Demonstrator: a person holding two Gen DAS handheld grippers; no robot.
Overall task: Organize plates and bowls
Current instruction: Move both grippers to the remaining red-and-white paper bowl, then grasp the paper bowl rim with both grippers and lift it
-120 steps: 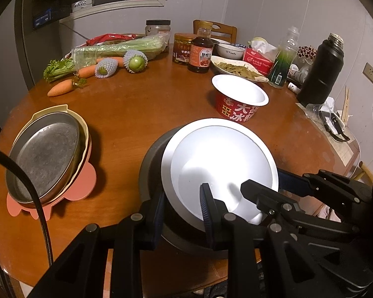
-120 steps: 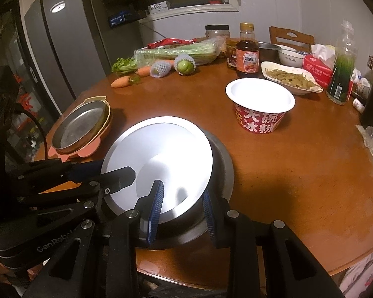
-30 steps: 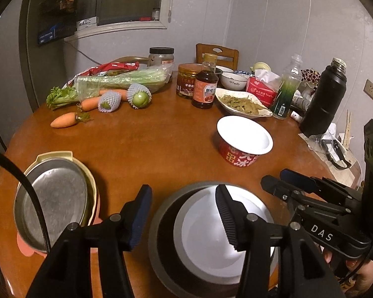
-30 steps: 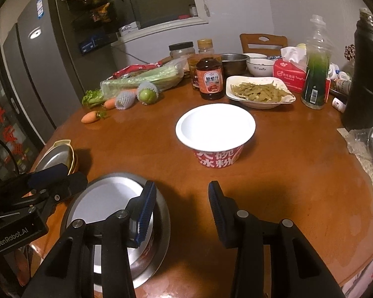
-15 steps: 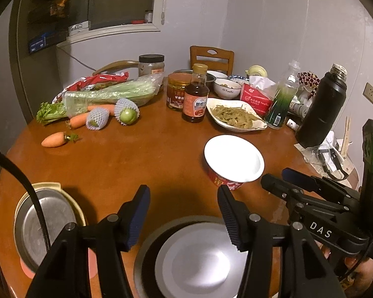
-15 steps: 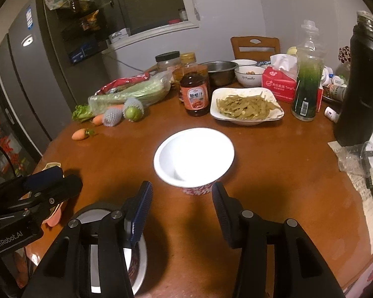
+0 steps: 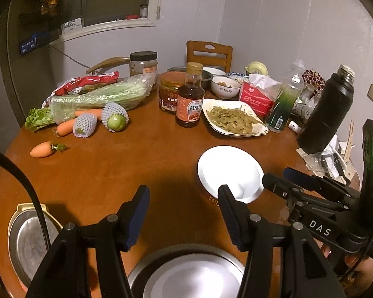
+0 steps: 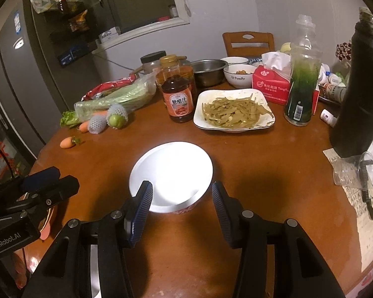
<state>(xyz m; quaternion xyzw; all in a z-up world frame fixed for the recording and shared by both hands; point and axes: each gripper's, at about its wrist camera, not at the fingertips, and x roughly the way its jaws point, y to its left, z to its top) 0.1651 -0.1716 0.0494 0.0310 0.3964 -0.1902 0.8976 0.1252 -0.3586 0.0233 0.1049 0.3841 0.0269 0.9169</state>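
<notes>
- The left gripper [image 7: 184, 213] is hanging over the round wooden table [image 7: 136, 168] with its two fingers standing apart, and nothing is sitting between them.
- The right gripper [image 8: 180, 204] is also hanging over the table with its fingers apart; its jaws have just been opening, and nothing is being squeezed.
- The paper bowl [image 8: 171, 176], white inside and red outside, is sitting at the middle of the table, just past the right gripper's fingertips and not touching them.
- In the left view the paper bowl [image 7: 230, 171] is sitting at about 1 o'clock from the left gripper.
- The white plate [image 7: 194, 280] is lying inside a dark metal pan [image 7: 141, 270] at 6 o'clock, right under the left gripper.
- A shiny metal plate [image 7: 24, 243] is resting on a yellow tray [image 7: 24, 207] at about 8 o'clock, near the table's edge.
- A white dish of green food [image 8: 233, 111] is sitting at 12 o'clock, behind the paper bowl.
- A brown sauce bottle [image 8: 177, 94] is standing just left of that dish.
- Carrots [image 7: 43, 149] and a bag of celery [image 7: 99, 96] are lying at 10 o'clock.
- A tall black flask [image 7: 325, 114] is standing at 2 o'clock.
</notes>
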